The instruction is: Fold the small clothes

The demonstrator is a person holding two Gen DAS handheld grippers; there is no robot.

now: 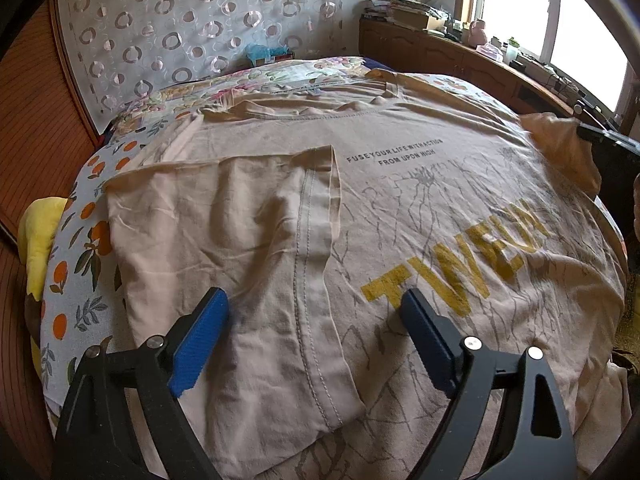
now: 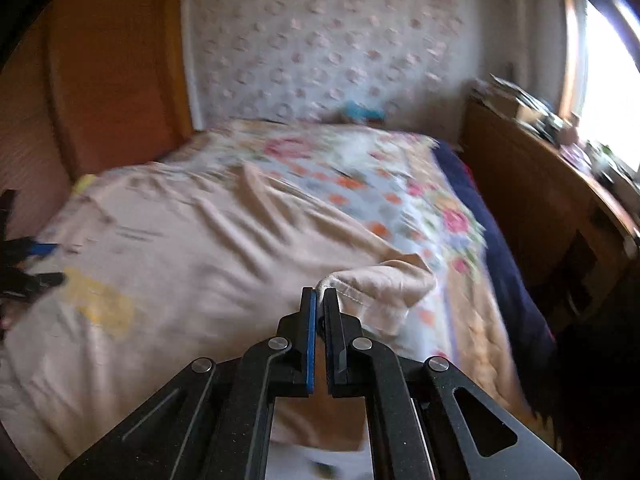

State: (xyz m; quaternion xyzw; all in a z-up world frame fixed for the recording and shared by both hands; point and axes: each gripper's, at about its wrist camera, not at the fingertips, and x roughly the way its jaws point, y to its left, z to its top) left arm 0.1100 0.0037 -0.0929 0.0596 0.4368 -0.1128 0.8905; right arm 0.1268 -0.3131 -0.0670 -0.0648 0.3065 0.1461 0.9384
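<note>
A beige T-shirt (image 1: 400,208) with yellow lettering lies spread on the bed. Its left sleeve (image 1: 248,264) is folded inward onto the body. My left gripper (image 1: 314,304) is open and empty just above that folded sleeve. In the blurred right wrist view the same T-shirt (image 2: 192,240) covers the bed, and my right gripper (image 2: 319,294) is shut on the edge of its right sleeve (image 2: 380,284), lifted a little off the bed. The right gripper also shows at the right edge of the left wrist view (image 1: 588,132).
The bed has a floral and orange-print cover (image 1: 76,248) (image 2: 400,184). A wooden headboard (image 1: 32,120) is at the left, a patterned curtain (image 1: 192,20) at the back. A cluttered wooden cabinet (image 2: 540,184) runs along the right under the window.
</note>
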